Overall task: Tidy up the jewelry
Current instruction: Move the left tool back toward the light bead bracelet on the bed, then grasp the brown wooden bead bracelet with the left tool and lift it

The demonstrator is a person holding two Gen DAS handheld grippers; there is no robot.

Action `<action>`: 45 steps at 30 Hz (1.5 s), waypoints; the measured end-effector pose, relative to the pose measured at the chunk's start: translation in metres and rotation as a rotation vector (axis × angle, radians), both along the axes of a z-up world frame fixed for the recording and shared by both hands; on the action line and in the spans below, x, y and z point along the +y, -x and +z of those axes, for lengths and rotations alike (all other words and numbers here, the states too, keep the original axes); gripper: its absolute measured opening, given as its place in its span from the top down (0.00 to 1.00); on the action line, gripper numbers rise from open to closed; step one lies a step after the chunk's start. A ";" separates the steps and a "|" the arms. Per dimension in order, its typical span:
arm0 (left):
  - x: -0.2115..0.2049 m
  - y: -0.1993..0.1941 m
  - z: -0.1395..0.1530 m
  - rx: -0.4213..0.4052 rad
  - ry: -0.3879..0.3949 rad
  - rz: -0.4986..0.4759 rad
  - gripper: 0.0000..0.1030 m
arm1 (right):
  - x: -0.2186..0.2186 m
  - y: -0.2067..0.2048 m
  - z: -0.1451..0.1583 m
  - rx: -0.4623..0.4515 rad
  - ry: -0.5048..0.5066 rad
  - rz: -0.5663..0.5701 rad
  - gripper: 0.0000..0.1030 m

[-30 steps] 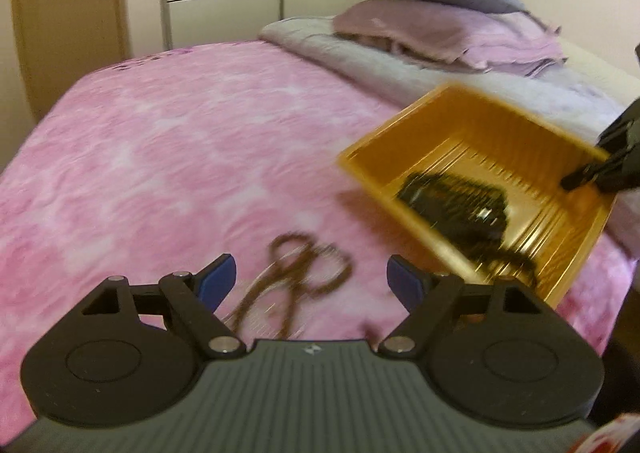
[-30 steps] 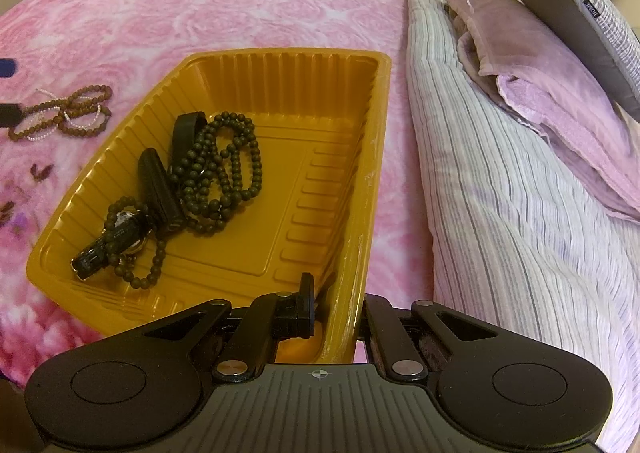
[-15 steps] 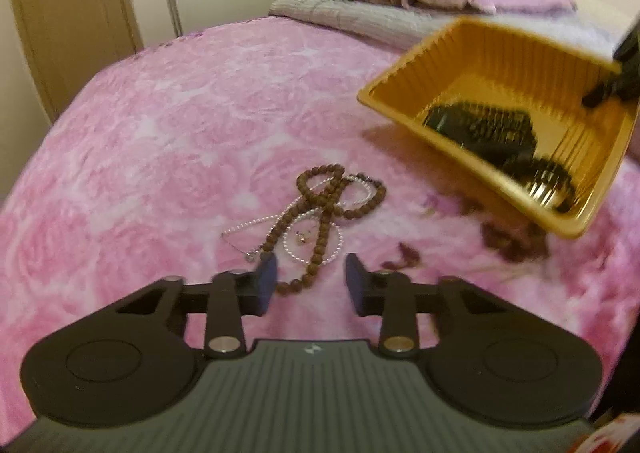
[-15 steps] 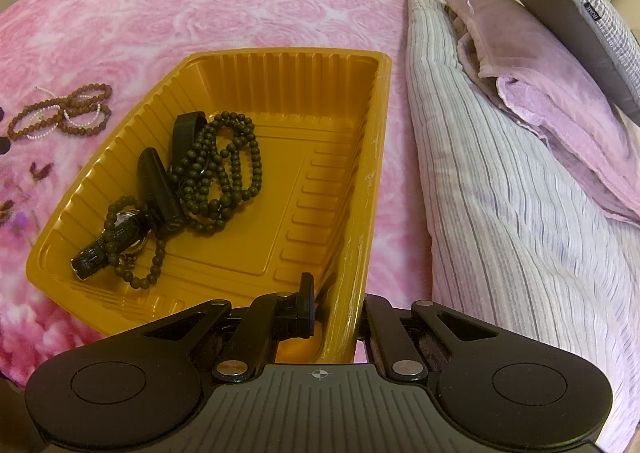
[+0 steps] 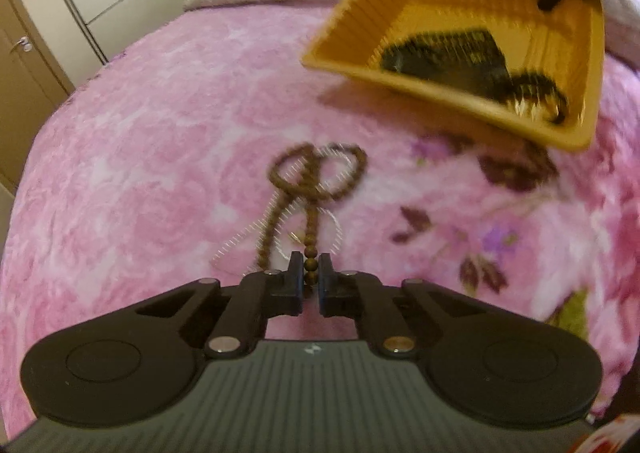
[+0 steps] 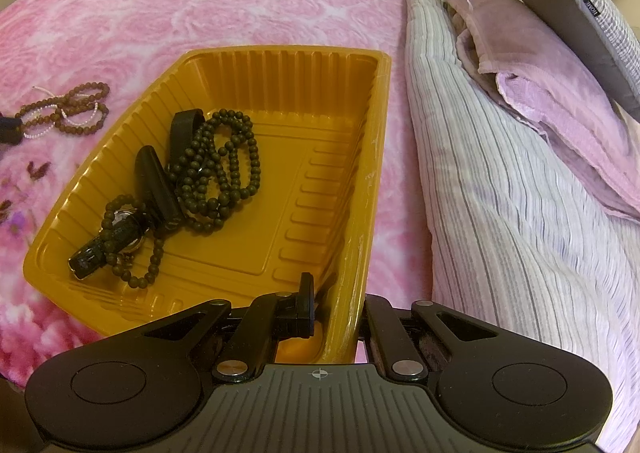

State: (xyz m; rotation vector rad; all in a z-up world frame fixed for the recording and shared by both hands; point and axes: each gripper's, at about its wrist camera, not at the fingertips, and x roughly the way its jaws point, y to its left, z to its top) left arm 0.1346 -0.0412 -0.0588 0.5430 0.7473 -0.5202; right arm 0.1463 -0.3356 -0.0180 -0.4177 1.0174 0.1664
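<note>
Two tools clamped: left tool pinches brown bead strand running lengthwise away; right tool grips tray rim.

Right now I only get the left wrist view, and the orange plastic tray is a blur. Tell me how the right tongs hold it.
Observer: The right tongs are shut on the ribbed orange plastic tray, one finger inside its near wall, one outside.
Operator: List what's in it.
Observer: A dark round-bead necklace and a black-strapped wristwatch, bunched at its left in the right wrist view.
Operator: Say where there's room.
Observer: Its right half is bare, away from the brown wooden bead string your left tongs pinch.
</note>
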 end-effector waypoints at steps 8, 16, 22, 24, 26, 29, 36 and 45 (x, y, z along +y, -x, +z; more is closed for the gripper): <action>0.023 -0.007 0.079 -0.115 0.169 0.056 0.94 | 0.000 0.000 0.000 -0.002 0.002 0.001 0.95; 0.028 -0.010 0.146 -0.222 0.261 0.043 0.94 | 0.001 0.000 0.001 -0.005 0.003 0.002 0.95; 0.027 -0.009 0.177 -0.269 0.301 0.016 0.94 | 0.003 0.001 0.004 -0.008 0.006 0.005 0.95; 0.025 -0.008 0.185 -0.282 0.304 0.004 0.94 | 0.003 0.001 0.004 -0.009 0.007 0.006 0.95; 0.023 -0.008 0.191 -0.292 0.309 -0.005 0.94 | 0.003 0.001 0.004 -0.011 0.006 0.006 0.95; 0.017 -0.008 0.198 -0.302 0.318 -0.021 0.94 | 0.003 0.002 0.004 -0.012 0.005 0.007 0.95; -0.002 -0.004 0.217 -0.314 0.372 -0.075 0.94 | 0.003 0.002 0.005 -0.016 0.004 0.010 0.95; -0.037 -0.003 0.232 -0.321 0.408 -0.148 0.94 | 0.002 0.002 0.005 -0.016 0.003 0.010 0.95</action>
